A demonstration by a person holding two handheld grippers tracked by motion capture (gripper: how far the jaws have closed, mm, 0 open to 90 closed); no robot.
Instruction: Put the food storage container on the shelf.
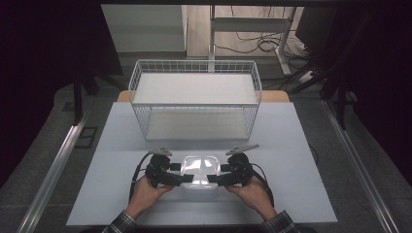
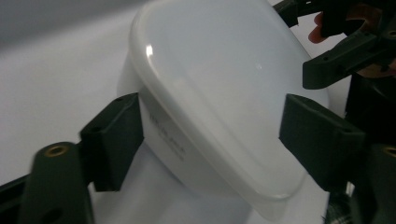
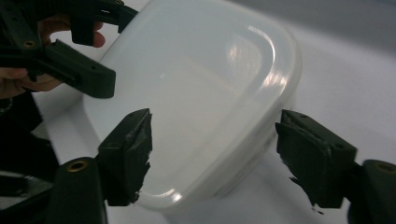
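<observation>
A white translucent plastic container (image 1: 200, 171) with its lid on sits on the pale table (image 1: 291, 145) near the front edge. My left gripper (image 1: 187, 180) comes in from the left and its jaws straddle the container's (image 2: 224, 84) near left corner. In the left gripper view its pads (image 2: 116, 140) lie against the rim on both sides. My right gripper (image 1: 214, 180) mirrors it at the near right corner, and its pads (image 3: 128, 154) rest on the container's (image 3: 196, 93) edge. Each gripper view also takes in the other hand's gripper beyond the lid.
A white wire basket (image 1: 194, 63) stands empty at the back middle of the table, just beyond the container. Bare tabletop lies to the left and right of the hands. Dark floor, metal rails and cables surround the table.
</observation>
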